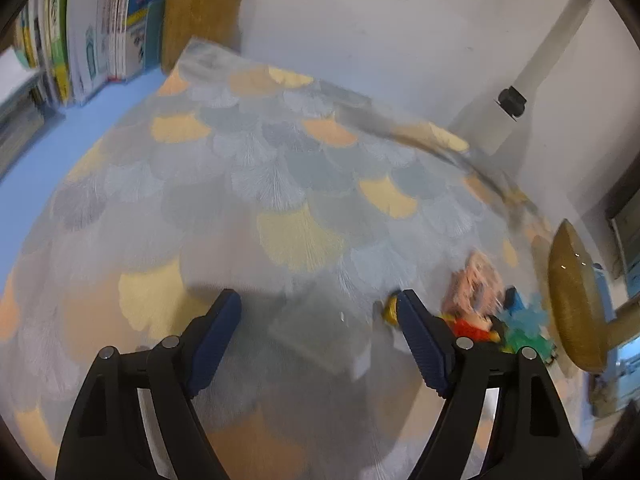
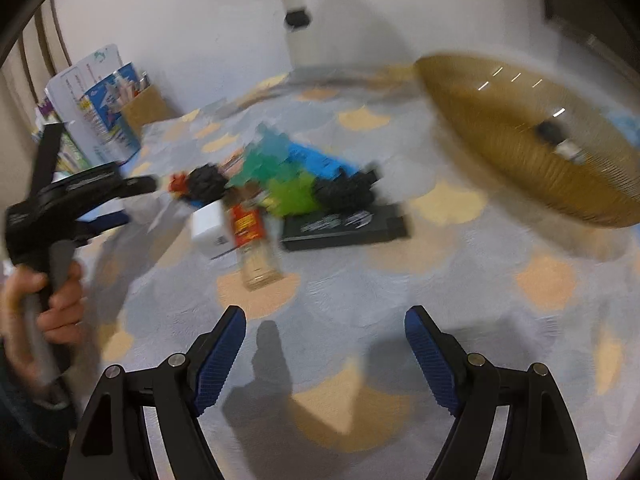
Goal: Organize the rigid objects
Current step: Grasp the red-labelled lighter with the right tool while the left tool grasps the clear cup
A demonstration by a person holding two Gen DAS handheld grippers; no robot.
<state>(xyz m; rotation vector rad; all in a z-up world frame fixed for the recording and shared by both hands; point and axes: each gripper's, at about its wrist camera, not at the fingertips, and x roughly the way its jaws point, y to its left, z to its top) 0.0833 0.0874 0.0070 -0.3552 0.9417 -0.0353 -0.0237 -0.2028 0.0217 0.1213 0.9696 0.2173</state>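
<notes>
A blurred heap of small rigid objects lies on the patterned cloth (image 2: 400,280). It includes a clear bottle with a red label (image 2: 252,240), a white box (image 2: 208,228), a flat black case (image 2: 344,226), a green spiky toy (image 2: 288,196), a blue board (image 2: 320,160) and black spiky pieces (image 2: 206,182). My right gripper (image 2: 326,320) is open just short of the bottle, with nothing between its pads. My left gripper (image 1: 320,308) is open over bare cloth. To its right lie a pink piece (image 1: 476,284), a red piece (image 1: 472,326) and a yellow piece (image 1: 390,310).
A ribbed wooden bowl (image 2: 532,140) stands at the right of the heap with small items inside; the same bowl (image 1: 576,300) shows at the far right of the left wrist view. Books (image 1: 100,24) and a cardboard box (image 1: 204,20) stand at the back left. A hand (image 2: 60,300) holds the left gripper's handle.
</notes>
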